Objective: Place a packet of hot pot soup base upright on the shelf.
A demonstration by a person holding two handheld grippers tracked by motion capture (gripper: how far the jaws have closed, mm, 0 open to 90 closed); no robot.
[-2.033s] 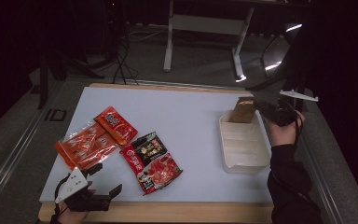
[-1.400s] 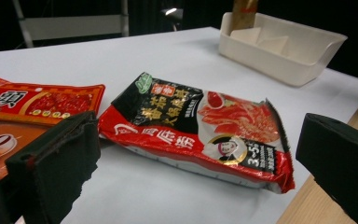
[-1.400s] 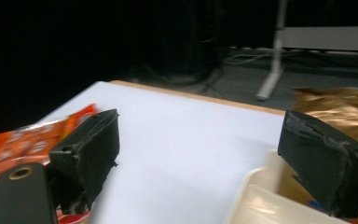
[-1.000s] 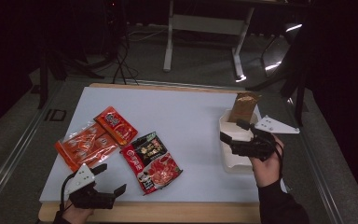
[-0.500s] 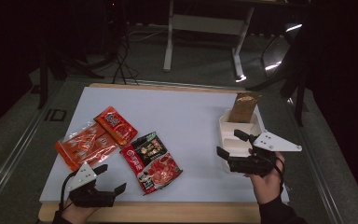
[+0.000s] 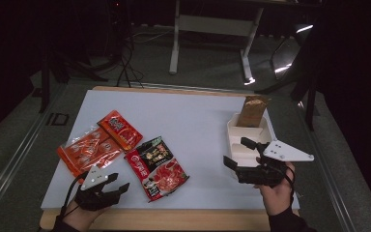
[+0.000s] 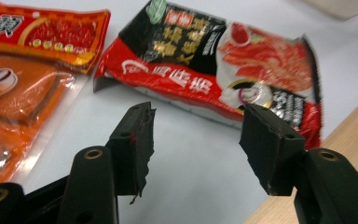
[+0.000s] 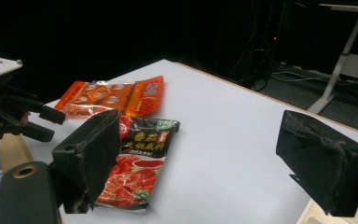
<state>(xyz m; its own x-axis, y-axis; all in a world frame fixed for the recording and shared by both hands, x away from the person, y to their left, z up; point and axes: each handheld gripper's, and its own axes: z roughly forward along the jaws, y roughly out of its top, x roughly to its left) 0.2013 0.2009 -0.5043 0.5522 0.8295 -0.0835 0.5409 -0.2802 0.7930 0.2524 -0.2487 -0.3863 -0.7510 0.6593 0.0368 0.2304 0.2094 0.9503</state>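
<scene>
Right tongs (image 6: 235, 153) now off the white tray (image 6: 234, 126), gaping; left tongs (image 6: 118, 182) narrowing, empty, near the glossy red-black pouch (image 6: 156, 166).

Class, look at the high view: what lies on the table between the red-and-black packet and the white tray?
Nothing: between the red-and-black packet and the white tray the table is bare.
</scene>
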